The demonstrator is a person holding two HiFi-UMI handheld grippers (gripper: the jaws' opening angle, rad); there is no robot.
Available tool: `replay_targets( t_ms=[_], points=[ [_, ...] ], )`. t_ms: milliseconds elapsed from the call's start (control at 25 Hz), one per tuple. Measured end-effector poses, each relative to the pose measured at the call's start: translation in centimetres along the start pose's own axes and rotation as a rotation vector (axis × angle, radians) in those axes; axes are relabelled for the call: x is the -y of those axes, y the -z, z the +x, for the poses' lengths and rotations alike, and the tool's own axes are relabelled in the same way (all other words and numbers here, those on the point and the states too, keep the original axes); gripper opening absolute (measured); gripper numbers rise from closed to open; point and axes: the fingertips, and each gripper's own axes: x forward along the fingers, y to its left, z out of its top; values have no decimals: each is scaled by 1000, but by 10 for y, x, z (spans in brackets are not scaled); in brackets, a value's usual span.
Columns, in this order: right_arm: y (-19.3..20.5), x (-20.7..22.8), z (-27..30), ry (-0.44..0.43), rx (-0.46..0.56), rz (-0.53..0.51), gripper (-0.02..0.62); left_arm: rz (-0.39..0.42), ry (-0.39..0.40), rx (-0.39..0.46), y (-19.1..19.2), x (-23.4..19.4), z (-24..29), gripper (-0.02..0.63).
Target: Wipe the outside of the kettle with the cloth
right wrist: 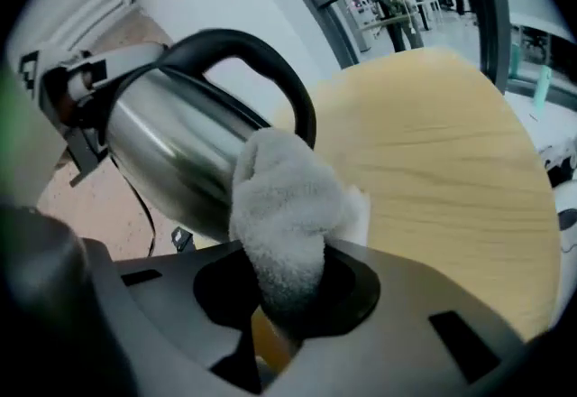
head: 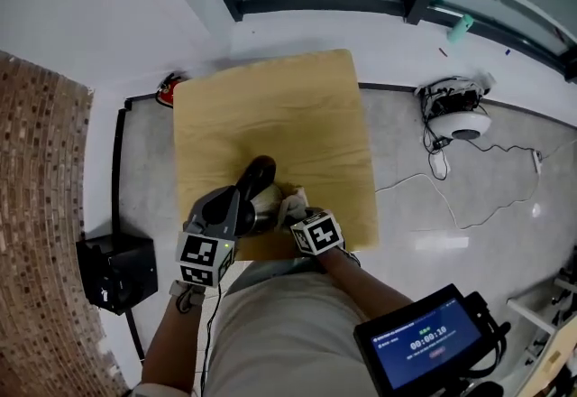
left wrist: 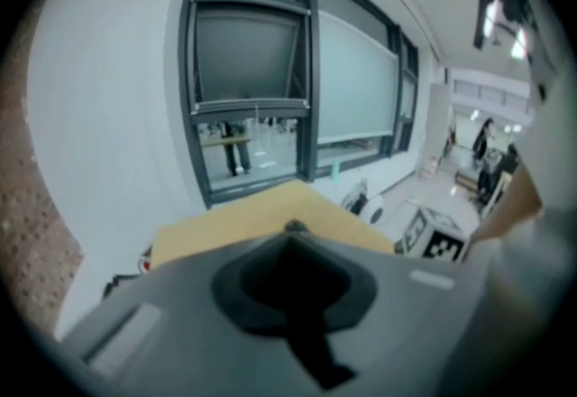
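The right gripper (right wrist: 270, 332) is clamping a bunched grey cloth (right wrist: 284, 206). The wad is pressing against the shiny steel side of the kettle (right wrist: 171, 161), just below its black handle (right wrist: 230, 43).

In the head view the kettle is sitting at the 6 o'clock edge of the wooden table (head: 270, 97), right in front of the person. The left gripper (head: 224, 211) is lying against it on its 8 o'clock side. That gripper's own view is showing only grey housing and a dark recess, so I cannot tell whether its jaws are closed on the kettle or just bracing it.

The likeliest trouble, as I judge it:
- **Kettle going over the edge:** It is sitting so near the edge that a firm wiping stroke toward 6 o'clock could be pushing it off the table, especially if the left gripper is only leaning on it.
- **Slipping or turning:** The steel looks slick and the kettle appears tipped, so sideways pressure could be making it twist or slip.
- **Losing the cloth:** Only one end of the cloth is being pinched. Dragging it hard or catching it on the handle could be pulling it free, leaving bare jaws scraping the metal.
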Motion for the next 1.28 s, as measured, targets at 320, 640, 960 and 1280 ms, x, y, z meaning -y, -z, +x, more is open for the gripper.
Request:
replay_targets(
  t_ms=[320, 640, 960, 1280],
  points=[
    [51, -119, -3, -599, -384, -7, 81, -956, 152, 131, 35, -67, -10, -9],
    [3, -27, -12, -315, -121, 267, 83, -1329, 51, 329, 53, -54, -31, -12],
    [-136, -29, -61, -236, 623, 51, 81, -107, 65, 6, -11, 2, 3, 17],
    [-149, -57, -71, -352, 626, 57, 81, 8, 19, 1, -6, 7, 5, 29]
  ],
)
